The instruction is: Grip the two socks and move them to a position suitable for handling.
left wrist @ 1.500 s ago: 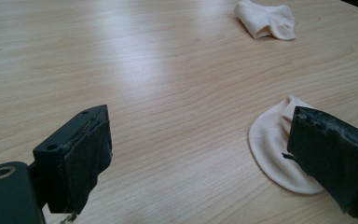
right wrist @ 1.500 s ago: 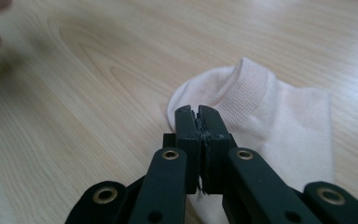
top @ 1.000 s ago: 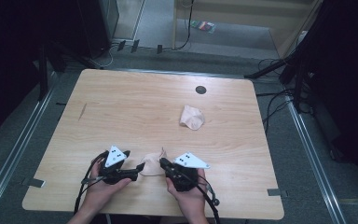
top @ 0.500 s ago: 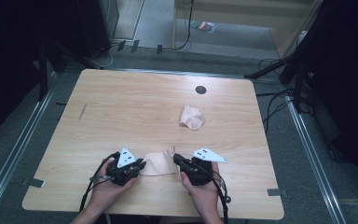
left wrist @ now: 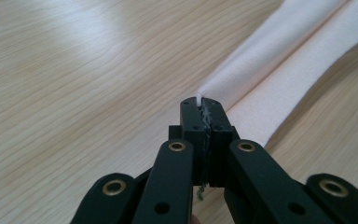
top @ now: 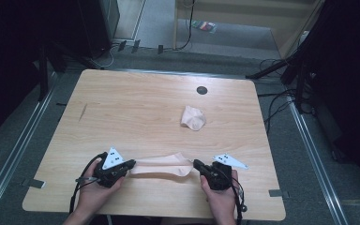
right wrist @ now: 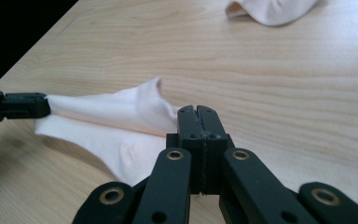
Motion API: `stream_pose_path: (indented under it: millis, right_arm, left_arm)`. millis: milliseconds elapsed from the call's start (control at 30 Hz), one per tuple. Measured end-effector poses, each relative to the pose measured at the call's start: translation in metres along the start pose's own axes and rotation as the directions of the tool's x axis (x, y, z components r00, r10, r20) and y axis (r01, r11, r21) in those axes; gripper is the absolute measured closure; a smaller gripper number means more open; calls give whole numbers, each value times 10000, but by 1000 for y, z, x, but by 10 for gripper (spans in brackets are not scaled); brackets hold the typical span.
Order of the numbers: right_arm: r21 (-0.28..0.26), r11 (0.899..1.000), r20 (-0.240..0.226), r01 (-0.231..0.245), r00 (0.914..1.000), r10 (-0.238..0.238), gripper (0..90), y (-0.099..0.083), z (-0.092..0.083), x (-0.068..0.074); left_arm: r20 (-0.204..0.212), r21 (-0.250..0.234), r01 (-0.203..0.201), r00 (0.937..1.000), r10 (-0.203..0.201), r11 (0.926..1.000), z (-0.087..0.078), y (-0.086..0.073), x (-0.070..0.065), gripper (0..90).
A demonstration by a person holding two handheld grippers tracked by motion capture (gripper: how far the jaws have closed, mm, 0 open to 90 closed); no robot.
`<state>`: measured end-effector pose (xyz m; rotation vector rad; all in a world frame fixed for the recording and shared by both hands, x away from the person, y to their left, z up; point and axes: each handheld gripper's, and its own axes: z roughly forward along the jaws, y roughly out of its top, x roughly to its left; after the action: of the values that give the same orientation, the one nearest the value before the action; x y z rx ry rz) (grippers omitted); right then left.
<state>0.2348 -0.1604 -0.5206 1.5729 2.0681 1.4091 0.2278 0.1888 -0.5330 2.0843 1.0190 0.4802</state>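
Sock (top: 161, 166), pale pink: stretched on the surface (top: 136, 112), long axis running straight between left tool (top: 130, 165) and right tool (top: 198, 164), each clamped on one end.

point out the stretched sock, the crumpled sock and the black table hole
stretched sock (top: 161, 166), high view, middle of its length
crumpled sock (top: 193, 118), high view, centre of the heap
black table hole (top: 201, 90), high view, its centre

No readable text, labels, brand marks or numbers anywhere. The worktop (top: 136, 108) is bare woodgrain. The grey plates on the claws carry small dark dots, no characters. A coloured item on the floor beyond the worktop is too small to read.
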Motion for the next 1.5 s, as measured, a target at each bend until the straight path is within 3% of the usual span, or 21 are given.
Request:
stream_pose_path:
  millis: [67,100,333,433,467,533,667,833,867,900,1000,1033,1067,1100,1133,1200,1233,1367,1400,1467,1500]
  right_arm:
    - [60,10000,87,20,10000,-20,900,-1,-1,-1]
    - [165,9998,72,94,9999,-95,900,-4,-2,-3]
    - [296,9996,7,3,10000,-3,900,-11,2,1]
    - [391,9990,-89,-209,9997,212,900,-13,5,-1]
    - [411,9988,-236,-278,9993,287,900,-13,7,-1]
    - [490,9979,-366,-422,9984,440,900,-13,9,0]
    - [877,9961,152,-99,9998,86,900,-16,17,3]
    - [987,9950,399,-158,9991,119,900,-19,16,0]
    - [995,9948,397,-196,9991,157,900,-19,15,0]
    - [906,9956,371,-246,9991,213,818,-19,14,0]
    - [486,9987,313,-156,9994,141,648,-14,11,1]
    - [486,9987,313,-156,9994,141,648,-14,11,1]
    - [154,9999,419,-30,9991,24,595,-9,10,0]
    - [154,9999,419,-30,9991,24,595,-9,10,0]
    - [-45,10000,619,30,9981,-28,569,-1,10,-2]
    - [-248,9997,713,43,9975,-25,559,8,10,-6]
    - [-248,9997,713,43,9975,-25,559,8,10,-6]
    - [-597,9978,947,303,9952,-245,533,34,19,-11]
    - [-582,9959,1160,690,9913,-619,510,50,31,-11]
    - [-555,9954,1247,779,9897,-704,494,56,35,-11]
    - [-513,9944,1344,924,9873,-848,465,71,50,-12]
  left_arm:
    - [94,-7,68,9999,-68,10000,-1,-2,3,900]
    - [464,-72,225,9987,-221,9997,-2,-3,4,900]
    - [750,-176,-481,9960,493,9987,2,-3,-15,898]
    - [863,-205,-447,9952,463,9988,5,-3,-17,893]
    - [1064,-339,-130,9942,166,9993,6,-3,-18,890]
    - [1128,-370,-90,9935,131,9993,7,-2,-19,887]
    - [988,-43,-528,9937,530,9986,11,-4,-24,877]
    - [1052,-15,-404,9936,404,9992,10,-5,-23,871]
    - [1113,-43,-296,9933,299,9996,10,-5,-22,860]
    - [1163,-120,-207,9930,220,9997,10,-5,-22,796]
    - [1105,-505,49,9939,8,9987,8,-6,-20,553]
    - [1128,-712,140,9936,-59,9974,6,-6,-18,553]
    - [1233,-1118,494,9917,-355,9925,3,-6,-12,456]
    - [1233,-1118,494,9917,-355,9925,3,-6,-12,417]
    - [1528,-1528,1180,9837,-945,9812,1,-5,-3,381]
    - [1492,-1779,1545,9804,-1285,9718,1,-4,7,337]
    - [1492,-1779,1545,9804,-1285,9718,1,-4,7,320]
    - [878,-2096,1805,9823,-1653,9610,1,-5,30,292]
    - [560,-2188,1931,9811,-1853,9565,-1,-8,41,279]
    - [343,-2247,1991,9799,-1964,9539,-3,-10,47,271]
    - [193,-2303,2023,9789,-2034,9519,-5,-12,51,266]
